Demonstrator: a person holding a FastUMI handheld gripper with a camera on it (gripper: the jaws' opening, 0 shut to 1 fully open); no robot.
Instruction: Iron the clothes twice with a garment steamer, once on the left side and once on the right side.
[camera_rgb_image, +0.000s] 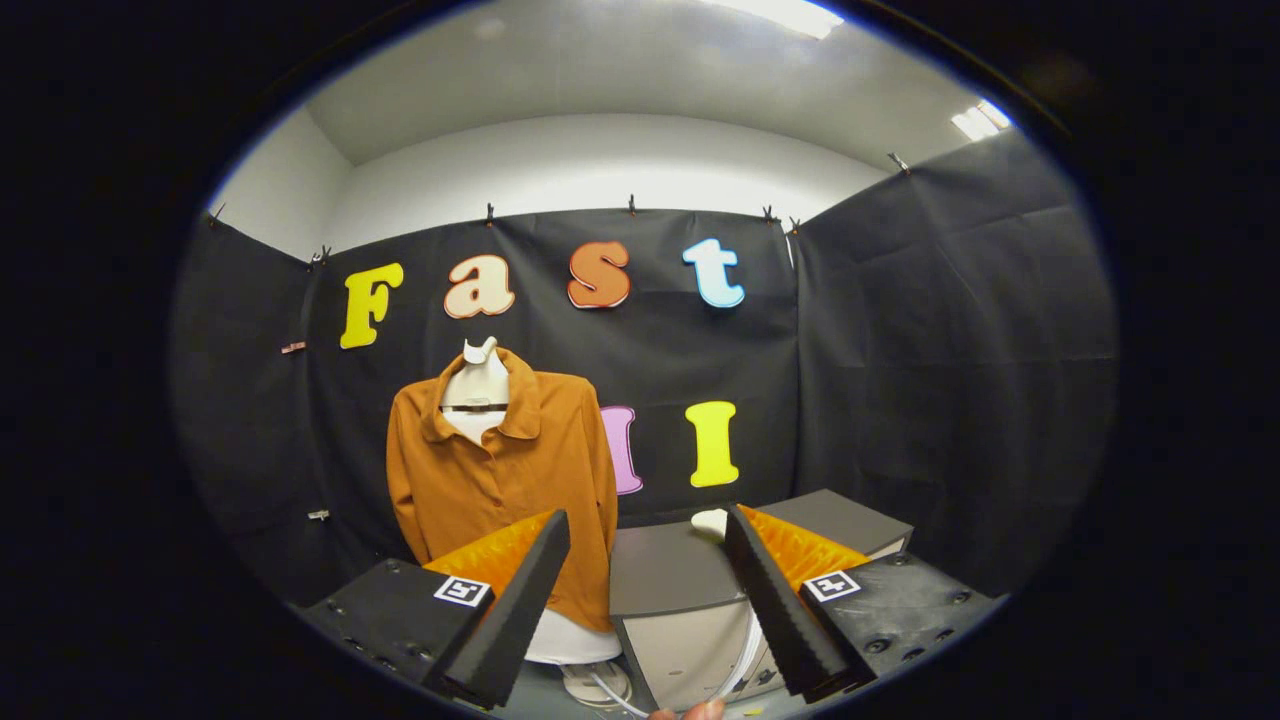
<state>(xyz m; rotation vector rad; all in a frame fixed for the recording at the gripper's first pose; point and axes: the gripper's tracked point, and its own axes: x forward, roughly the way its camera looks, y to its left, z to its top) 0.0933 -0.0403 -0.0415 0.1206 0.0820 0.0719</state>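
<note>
A: Gripper — standing how?
B: Spreading wide, fingers well apart, pinching nothing. Pointing toward the black booth wall.

A: And the clothes?
B: Orange shirt hanging on a white mannequin torso, beyond the fingers and off toward the left one. Collar lying open, white neck showing above it. Lower hem dropping behind the left fingertip, white base peeking out below.

A: Anything between the fingers?
B: Grey box-like unit sitting just beyond them, flat top facing up, lighter front panel below. Standing just beside the shirt, on its right.

A: The steamer?
B: Small white rounded piece resting on the grey top, near the right finger. Possibly the steamer head; too little showing to tell for certain.

A: Hoses?
B: Thin pale tube curving down in front of the unit, close to the right finger.

A: A hand anywhere?
B: Just a fingertip poking in underneath, between the two fingers.
</note>
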